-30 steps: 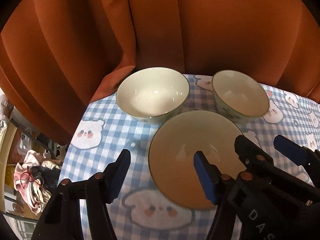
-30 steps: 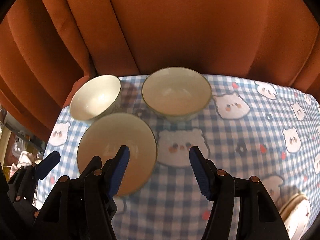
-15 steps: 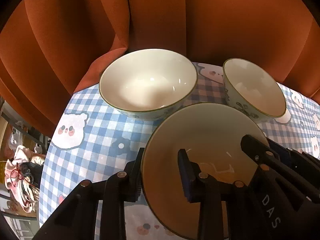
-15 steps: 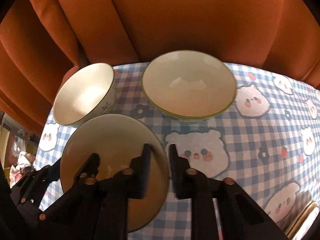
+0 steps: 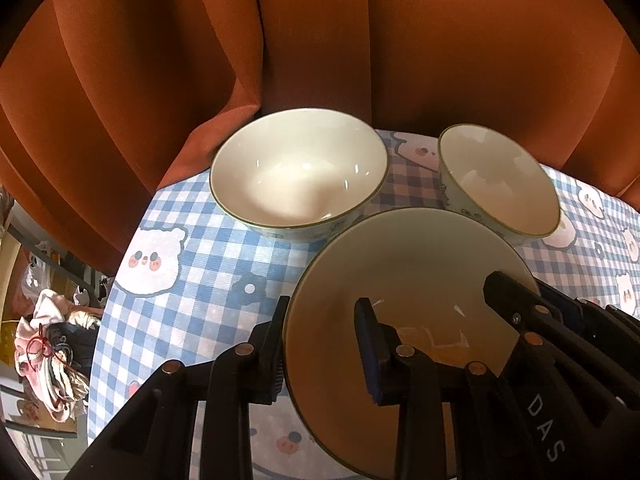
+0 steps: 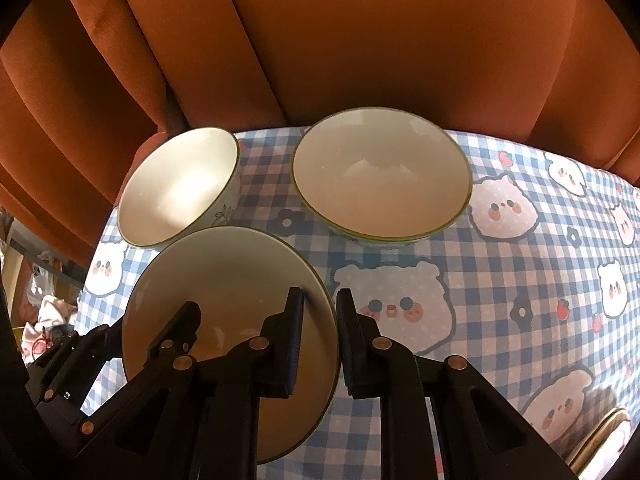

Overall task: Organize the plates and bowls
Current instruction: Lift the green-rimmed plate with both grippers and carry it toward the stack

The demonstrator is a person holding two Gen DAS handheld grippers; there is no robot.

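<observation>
Two bowls [image 6: 180,188] [image 6: 380,176] and a curtain [image 6: 360,40] block the far side; bare worktop [image 6: 520,288] lies open to the right.

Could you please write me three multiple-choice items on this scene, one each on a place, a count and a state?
1. Where does the plate lie relative to the two bowls?
A. behind them, by the curtain
B. in front of them, nearest the cameras
C. inside one of them

2. How many bowls stand on the checked tablecloth?
A. one
B. two
C. four

3. How do the two grippers stand at the plate?
A. both wide open above it
B. one on a bowl
C. each has its fingers astride the plate's rim, on opposite sides

Answers: 1 B, the plate is nearest both cameras; 2 B, left bowl and right bowl; 3 C, left gripper and right gripper straddle opposite edges.
</observation>
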